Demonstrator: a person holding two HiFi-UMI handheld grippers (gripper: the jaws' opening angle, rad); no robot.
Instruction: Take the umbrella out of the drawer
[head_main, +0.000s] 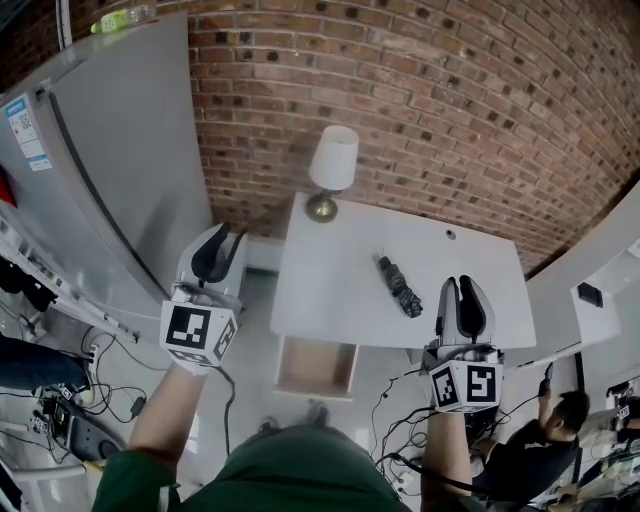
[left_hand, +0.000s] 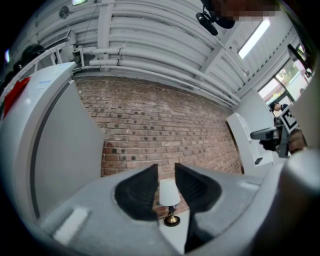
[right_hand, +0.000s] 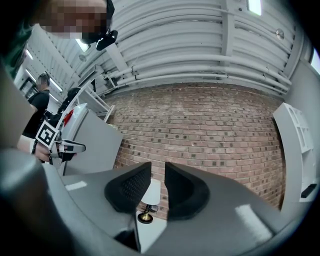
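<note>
While it hangs over the table's near right edge, right gripper has jaws slightly parted, gripping nothing. Folded black umbrella lies on white table just left of it, outside the drawer. Left gripper, jaws also parted and empty, sits off table's left side. Open drawer is near, between both. Lamp stands far, by brick wall.

- Table, white: 1
- Drawer, pulled open: 1
- Umbrella, black, folded: 1
- Lamp, white shade: 1
- Refrigerator, grey: 1
- Bottle, green: 1
- Grippers, two-jaw: 2, namely left gripper and right gripper
- Bystander, dark clothing: 1
</note>
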